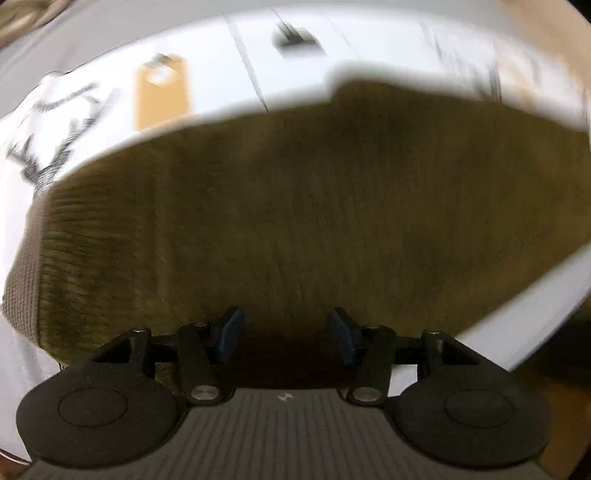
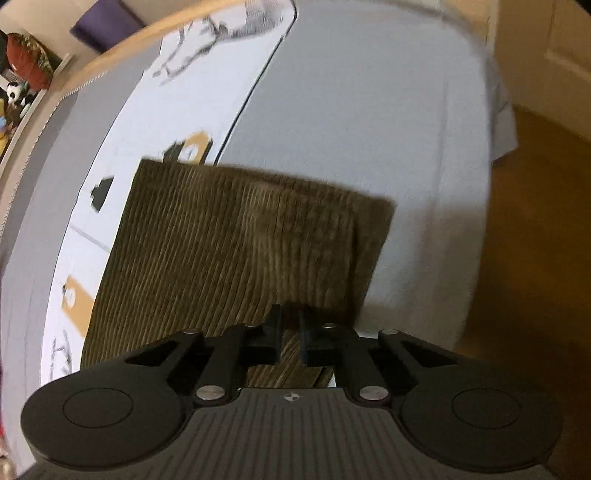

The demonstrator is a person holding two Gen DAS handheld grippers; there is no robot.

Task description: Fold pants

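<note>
- Although both views are smeared by motion blur, no brand, label or readable writing shows anywhere; the only markings are grey sketch-like line drawings [image 2: 207, 40], tan tag-shaped prints [image 1: 161, 95] and small black shapes [image 2: 101, 192] on a white printed sheet [image 2: 147, 122].
- Olive-brown ribbed corduroy pants [image 2: 229, 236]: folded into a roughly rectangular stack, lying on the white sheet and the pale grey bed cover [image 2: 369, 110] of the bed; its near edge reaches under both claws.
- Left claw [image 1: 286, 338]: black linkage with blue pads, pointing steeply down over the pants [image 1: 314, 206]; jaws stand apart with nothing clamped, and the fabric lies below the gap.
- Right claw [image 2: 290, 338]: same build, pointing steeply down at the near right corner of the pants; jaws nearly together, pinched on the corduroy edge, a strip of ribbed cloth showing between the pads.
- Hard to make out: in the left view the fabric weave and the sheet drawings are streaked; the layers of the fold cannot be counted.
- Cut off: the purple cushion [image 2: 105, 24], a red object [image 2: 27, 59] and small toys on a shelf at the upper left edge; the brown floor [image 2: 535, 221] at right.
- No hand or sleeve is visible.
</note>
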